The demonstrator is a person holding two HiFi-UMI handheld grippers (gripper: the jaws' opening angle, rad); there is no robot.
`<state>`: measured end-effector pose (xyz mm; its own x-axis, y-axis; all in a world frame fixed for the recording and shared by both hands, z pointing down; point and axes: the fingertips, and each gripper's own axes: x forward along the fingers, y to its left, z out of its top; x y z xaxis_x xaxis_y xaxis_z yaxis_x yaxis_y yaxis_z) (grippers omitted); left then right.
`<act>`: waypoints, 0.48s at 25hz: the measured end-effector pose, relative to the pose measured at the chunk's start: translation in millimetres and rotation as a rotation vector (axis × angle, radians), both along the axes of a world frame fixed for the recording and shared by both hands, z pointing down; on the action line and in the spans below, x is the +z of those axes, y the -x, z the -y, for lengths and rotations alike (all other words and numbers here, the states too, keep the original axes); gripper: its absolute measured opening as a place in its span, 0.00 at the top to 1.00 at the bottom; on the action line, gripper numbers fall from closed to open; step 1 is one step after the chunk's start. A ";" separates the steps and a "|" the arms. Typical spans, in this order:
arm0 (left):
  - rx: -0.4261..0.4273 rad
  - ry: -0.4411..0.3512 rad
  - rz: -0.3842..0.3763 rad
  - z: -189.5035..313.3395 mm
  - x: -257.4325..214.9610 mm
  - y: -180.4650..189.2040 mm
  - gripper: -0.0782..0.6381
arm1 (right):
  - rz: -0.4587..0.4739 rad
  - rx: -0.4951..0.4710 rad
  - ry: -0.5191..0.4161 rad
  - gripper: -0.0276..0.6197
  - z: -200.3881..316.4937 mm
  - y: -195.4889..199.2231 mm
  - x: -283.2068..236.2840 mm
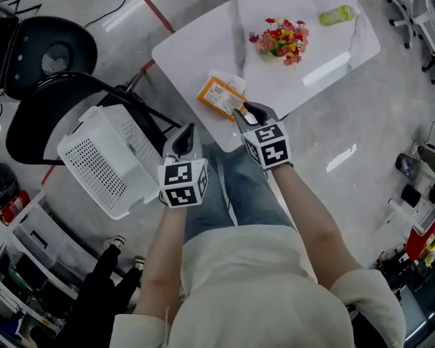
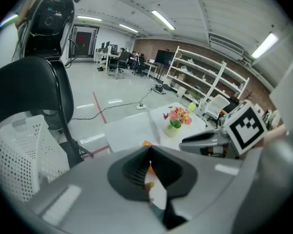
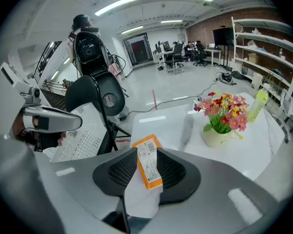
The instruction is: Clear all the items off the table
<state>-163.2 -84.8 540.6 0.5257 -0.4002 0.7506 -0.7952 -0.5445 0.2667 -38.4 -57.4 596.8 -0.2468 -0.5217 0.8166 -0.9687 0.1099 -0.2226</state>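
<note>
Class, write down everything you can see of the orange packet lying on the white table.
The flat orange rectangular packet carries a white printed label and looks like glossy film. It lies flat, askew, near the white table's near edge. The right hand-held gripper points at it, jaws apart; contact between them cannot be told.
</note>
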 end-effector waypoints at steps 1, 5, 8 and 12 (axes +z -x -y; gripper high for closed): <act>0.000 0.006 0.003 -1.0 4.5 -0.2 0.88 | -0.002 -0.008 0.009 0.76 -0.2 0.9 6.1; -0.002 0.025 0.007 -1.7 20.4 -3.3 0.88 | -0.023 -0.057 0.043 0.62 0.6 4.5 31.1; 0.005 0.035 0.011 -2.7 30.9 -5.8 0.88 | -0.043 -0.104 0.062 0.54 0.6 8.0 49.0; -0.001 0.046 0.007 -2.2 43.1 -6.4 0.88 | -0.053 -0.135 0.083 0.46 3.5 10.9 69.1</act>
<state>-156.8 -82.6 583.6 0.5197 -0.3660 0.7720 -0.7978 -0.5312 0.2853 -49.2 -60.9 665.9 -0.2650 -0.4169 0.8695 -0.9572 0.2228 -0.1850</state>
